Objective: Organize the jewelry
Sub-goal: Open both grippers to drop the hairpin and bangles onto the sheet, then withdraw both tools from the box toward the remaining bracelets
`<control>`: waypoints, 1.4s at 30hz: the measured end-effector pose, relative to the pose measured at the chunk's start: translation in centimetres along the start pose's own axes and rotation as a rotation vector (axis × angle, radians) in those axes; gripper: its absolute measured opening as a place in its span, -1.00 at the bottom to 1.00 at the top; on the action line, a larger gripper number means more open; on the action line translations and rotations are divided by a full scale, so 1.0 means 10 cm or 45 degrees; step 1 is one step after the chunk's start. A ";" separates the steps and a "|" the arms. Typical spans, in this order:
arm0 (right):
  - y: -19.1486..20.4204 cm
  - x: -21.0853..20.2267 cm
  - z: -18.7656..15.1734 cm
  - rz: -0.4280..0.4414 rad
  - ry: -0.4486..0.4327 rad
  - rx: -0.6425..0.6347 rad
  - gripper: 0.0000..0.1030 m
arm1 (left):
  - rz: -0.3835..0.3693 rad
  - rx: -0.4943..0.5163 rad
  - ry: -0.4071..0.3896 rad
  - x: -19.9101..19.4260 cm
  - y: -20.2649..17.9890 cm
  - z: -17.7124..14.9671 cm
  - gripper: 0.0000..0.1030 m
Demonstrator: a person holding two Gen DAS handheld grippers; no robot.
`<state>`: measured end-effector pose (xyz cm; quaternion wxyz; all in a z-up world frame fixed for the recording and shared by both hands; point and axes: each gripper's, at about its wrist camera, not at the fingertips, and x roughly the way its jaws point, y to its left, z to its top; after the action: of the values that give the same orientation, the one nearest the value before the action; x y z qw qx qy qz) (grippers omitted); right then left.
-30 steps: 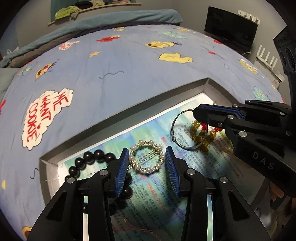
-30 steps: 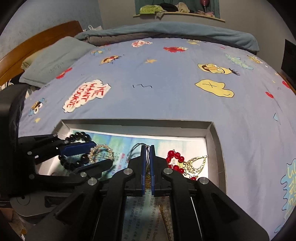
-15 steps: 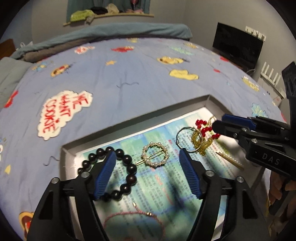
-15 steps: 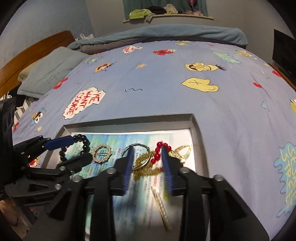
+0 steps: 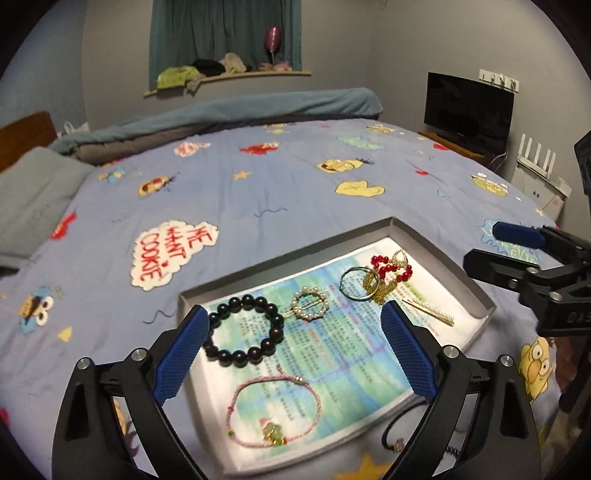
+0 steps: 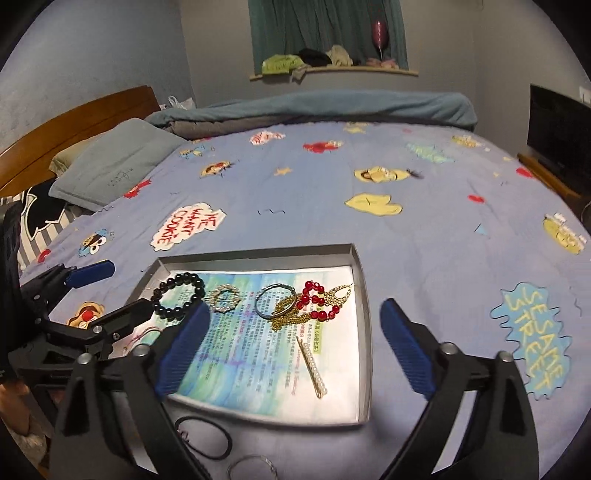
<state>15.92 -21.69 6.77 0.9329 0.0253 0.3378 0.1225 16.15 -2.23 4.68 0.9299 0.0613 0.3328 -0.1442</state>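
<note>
Both the left tongs (image 5: 291, 354) and the right tongs (image 6: 295, 350) are hovering spread wide and empty above the shallow grey cardboard tray (image 5: 484, 302) lying on the blue cartoon-print bed (image 5: 258, 192). Inside it are sitting a dark beaded bracelet (image 5: 243, 330), a round pearl hair clip (image 5: 309, 304), a silver bangle (image 6: 275, 301) and a pink cord bracelet (image 5: 273, 411).

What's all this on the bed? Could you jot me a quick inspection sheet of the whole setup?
Surface: blue cartoon bedspread.
Job's things: grey tray lined with printed paper, holding black bead bracelet, pearl ring clip, silver hoop, red beads, pearl hairpin, pink cord bracelet.
Clutter: black hair tie outside the tray.
Grippers: left claw and right claw open, empty.
Cables: nothing seen.
Surroundings: pillow, television, curtain.
</note>
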 end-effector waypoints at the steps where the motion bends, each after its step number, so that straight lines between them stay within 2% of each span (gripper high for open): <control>1: 0.01 -0.06 -0.01 -0.001 -0.012 -0.008 0.89 | 0.003 0.002 -0.008 -0.05 0.00 -0.01 0.83; 8: 0.07 -0.36 -0.06 0.006 -0.063 -0.023 0.89 | 0.000 -0.031 -0.052 -0.31 0.05 -0.07 0.84; 17: 0.12 -0.59 -0.24 0.009 -0.071 -0.070 0.89 | 0.006 -0.086 -0.094 -0.61 0.21 -0.23 0.85; 25: 0.07 -0.60 -0.56 -0.021 -0.039 -0.094 0.89 | 0.055 -0.068 -0.043 -0.66 0.30 -0.64 0.85; 34: 0.03 -0.42 -0.99 -0.034 0.063 -0.141 0.89 | 0.004 -0.075 0.079 -0.47 0.19 -1.14 0.85; 42: 0.10 -0.43 -1.26 0.032 0.109 -0.167 0.89 | -0.081 -0.101 0.103 -0.43 -0.02 -1.33 0.83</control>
<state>4.50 -22.21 -0.18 0.9156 -0.0369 0.3683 0.1571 4.90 1.35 -2.86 0.9123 0.0195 0.3774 -0.1580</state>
